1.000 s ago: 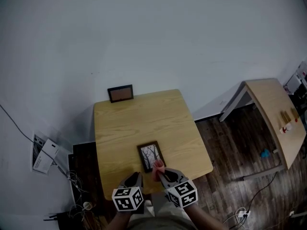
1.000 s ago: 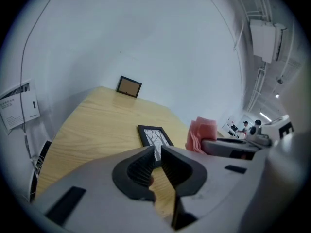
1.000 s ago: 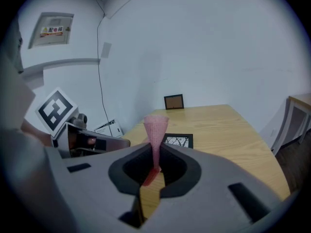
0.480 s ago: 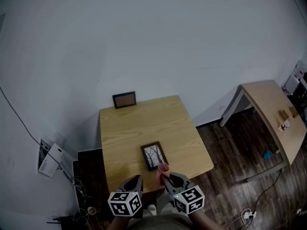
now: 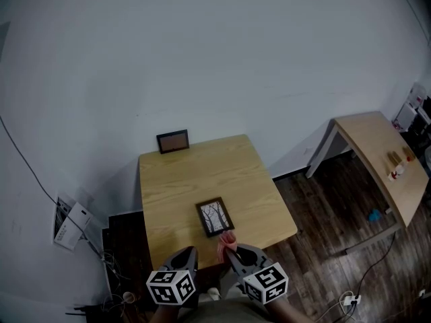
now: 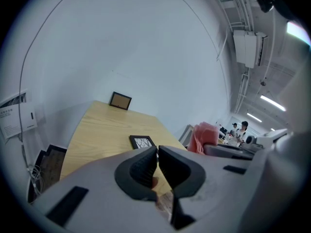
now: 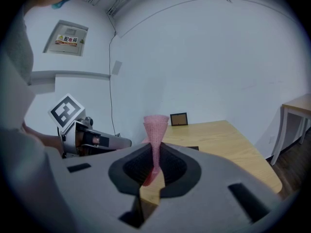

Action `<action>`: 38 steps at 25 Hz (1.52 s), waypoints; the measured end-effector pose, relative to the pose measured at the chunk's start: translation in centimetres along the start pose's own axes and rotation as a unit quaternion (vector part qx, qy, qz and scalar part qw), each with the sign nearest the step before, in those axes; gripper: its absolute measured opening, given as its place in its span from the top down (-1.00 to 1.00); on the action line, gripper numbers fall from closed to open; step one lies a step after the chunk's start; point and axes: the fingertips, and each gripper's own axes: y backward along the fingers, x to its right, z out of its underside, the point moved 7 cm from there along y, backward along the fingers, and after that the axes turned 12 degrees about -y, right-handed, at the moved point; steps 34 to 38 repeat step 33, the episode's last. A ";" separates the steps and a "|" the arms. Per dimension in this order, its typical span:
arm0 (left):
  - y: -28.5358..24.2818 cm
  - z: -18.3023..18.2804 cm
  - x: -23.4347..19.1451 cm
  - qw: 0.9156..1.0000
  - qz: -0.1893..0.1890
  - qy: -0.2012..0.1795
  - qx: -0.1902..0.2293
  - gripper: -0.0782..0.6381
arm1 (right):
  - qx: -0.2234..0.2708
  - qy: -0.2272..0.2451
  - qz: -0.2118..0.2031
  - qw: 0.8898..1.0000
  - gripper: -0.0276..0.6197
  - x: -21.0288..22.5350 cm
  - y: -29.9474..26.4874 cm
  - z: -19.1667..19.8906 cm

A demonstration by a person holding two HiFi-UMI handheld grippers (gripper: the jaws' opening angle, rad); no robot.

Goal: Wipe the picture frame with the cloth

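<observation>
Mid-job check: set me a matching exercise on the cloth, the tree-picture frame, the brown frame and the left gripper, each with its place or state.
Things:
1. pink cloth
2. tree-picture frame
3. brown frame
4. left gripper

Places or states:
A. upright at the far edge of the table
B. jaws together, nothing between them
C. pinched in the right gripper
D. flat on the table, towards its near edge

Pairs: 1-C, 2-D, 3-A, 4-B
</observation>
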 end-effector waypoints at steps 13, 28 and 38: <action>-0.4 -0.2 0.1 1.000 0.004 0.000 0.000 0.75 | 0.008 0.031 0.010 0.999 0.86 -0.2 -0.1 -0.7; -0.9 -0.3 0.0 1.000 0.009 0.005 -0.003 0.75 | 0.008 0.026 0.015 1.000 0.86 -0.2 0.0 -1.1; -1.1 -0.4 -0.5 1.000 0.007 0.006 -0.002 0.75 | 0.007 0.033 0.013 0.999 0.86 -0.2 -0.6 -1.3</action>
